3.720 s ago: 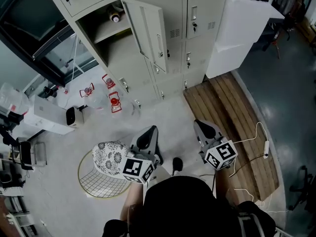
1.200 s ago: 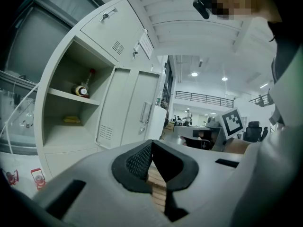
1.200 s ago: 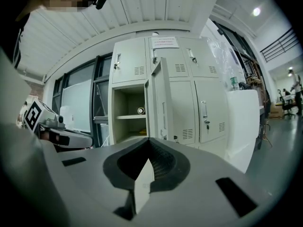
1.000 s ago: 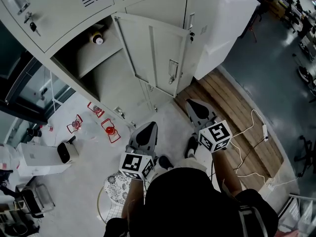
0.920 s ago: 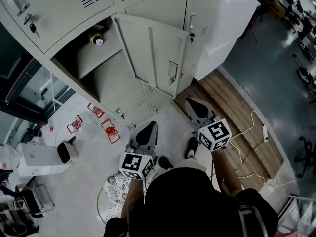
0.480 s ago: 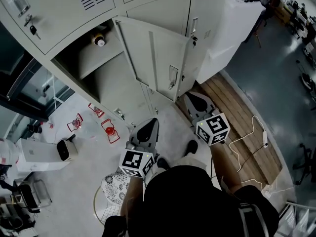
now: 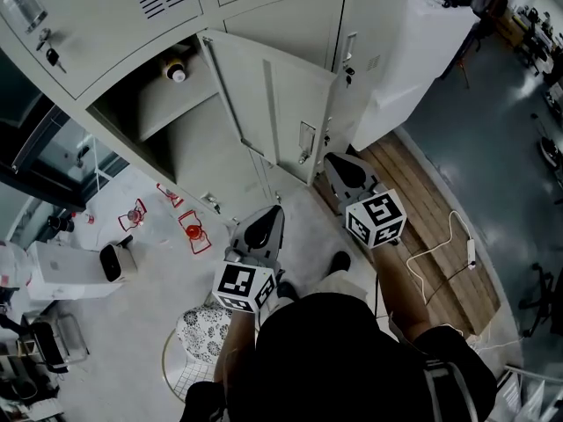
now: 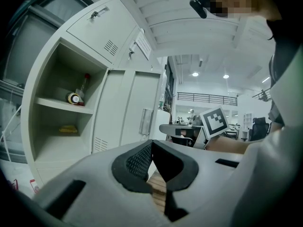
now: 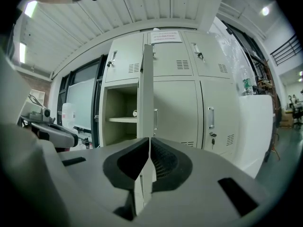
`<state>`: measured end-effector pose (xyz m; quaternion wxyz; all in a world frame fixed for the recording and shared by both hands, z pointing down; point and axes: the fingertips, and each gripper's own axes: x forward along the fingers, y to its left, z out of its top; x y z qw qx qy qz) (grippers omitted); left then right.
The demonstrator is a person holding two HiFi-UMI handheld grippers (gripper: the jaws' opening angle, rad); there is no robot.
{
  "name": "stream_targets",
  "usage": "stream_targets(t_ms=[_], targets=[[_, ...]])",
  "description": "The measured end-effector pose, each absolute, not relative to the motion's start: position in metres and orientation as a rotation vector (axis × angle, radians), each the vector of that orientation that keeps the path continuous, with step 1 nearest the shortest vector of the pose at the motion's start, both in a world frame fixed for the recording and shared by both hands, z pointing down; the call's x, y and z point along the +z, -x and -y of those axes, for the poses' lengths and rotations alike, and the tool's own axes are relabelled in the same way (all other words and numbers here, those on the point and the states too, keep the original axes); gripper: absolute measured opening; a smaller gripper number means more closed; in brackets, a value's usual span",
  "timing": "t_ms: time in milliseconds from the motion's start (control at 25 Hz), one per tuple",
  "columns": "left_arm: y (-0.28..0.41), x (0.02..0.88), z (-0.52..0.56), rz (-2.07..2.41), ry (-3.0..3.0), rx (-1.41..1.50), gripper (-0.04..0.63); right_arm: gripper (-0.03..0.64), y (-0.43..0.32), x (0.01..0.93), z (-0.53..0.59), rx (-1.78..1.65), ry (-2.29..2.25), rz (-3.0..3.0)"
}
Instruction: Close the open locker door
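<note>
The grey locker door stands swung out from its open compartment, its handle on the free edge. A bottle lies on the upper shelf inside. My right gripper is shut and empty, just below the door's free edge. In the right gripper view the door appears edge-on, straight beyond the right gripper. My left gripper is shut and empty, lower and left, apart from the door. In the left gripper view the left gripper faces the door's outer face.
A tall white box stands against the lockers at the right. A wooden pallet with a white cable lies on the floor at the right. A wire basket, red items and a white device sit at the left.
The view has drawn nearer to the lockers. My right gripper has risen toward the door's free edge. The left gripper has kept roughly its place. The door has not swung.
</note>
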<state>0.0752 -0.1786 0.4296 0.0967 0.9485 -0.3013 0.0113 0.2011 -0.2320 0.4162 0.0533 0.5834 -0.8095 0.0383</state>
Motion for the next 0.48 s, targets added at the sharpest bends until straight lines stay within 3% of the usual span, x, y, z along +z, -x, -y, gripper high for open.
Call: stream_targets(t_ms=[480], targets=[[-0.083, 0.427, 0.181, 0.886, -2.818, 0.030, 0.017, 0.021, -0.203, 0.416, 0.247, 0.097, -1.733, 2.465]])
